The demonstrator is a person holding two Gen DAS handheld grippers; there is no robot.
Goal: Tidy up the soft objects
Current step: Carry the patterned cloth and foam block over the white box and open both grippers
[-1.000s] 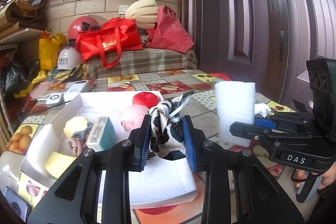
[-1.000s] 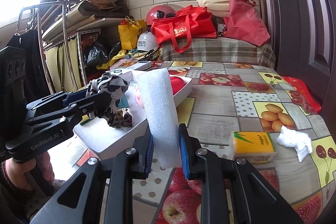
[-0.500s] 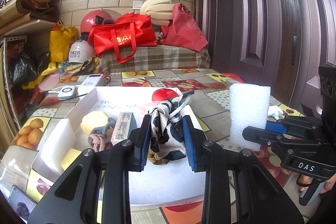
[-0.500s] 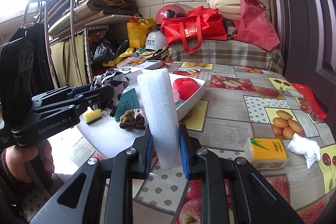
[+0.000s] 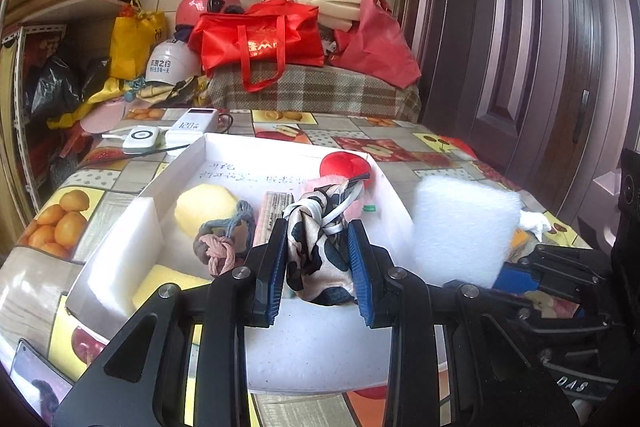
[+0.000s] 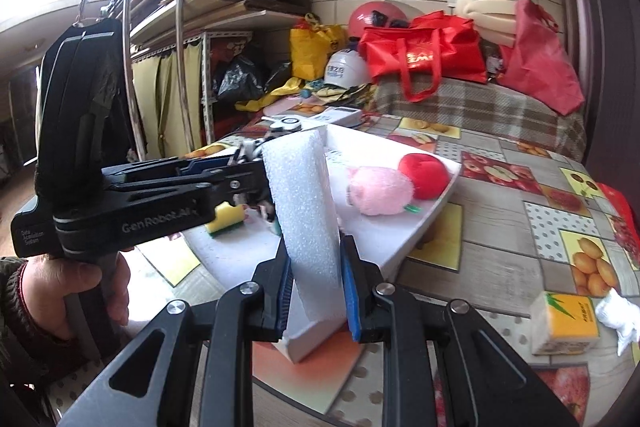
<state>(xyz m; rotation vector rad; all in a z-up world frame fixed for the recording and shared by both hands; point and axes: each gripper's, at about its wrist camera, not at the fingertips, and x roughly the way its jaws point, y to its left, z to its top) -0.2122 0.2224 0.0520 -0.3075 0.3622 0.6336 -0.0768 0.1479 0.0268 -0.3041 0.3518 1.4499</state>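
My left gripper is shut on a knotted black-and-cream patterned cloth, held over the near part of a white tray. In the tray lie a yellow sponge ball, a knotted rope toy, a white foam block, a pink plush and a red plush. My right gripper is shut on a white foam block, upright above the tray's near corner. That foam block also shows at the right in the left wrist view. The left gripper shows beside it in the right wrist view.
A fruit-print cloth covers the table. A yellow tissue pack and a crumpled white tissue lie at the right. White devices sit beyond the tray. Red bags crowd the bench behind; a dark door stands right.
Both grippers have moved left over the tray, each keeping its hold. The foam block now stands closer to the left gripper, and more of the tray's left side is in view.
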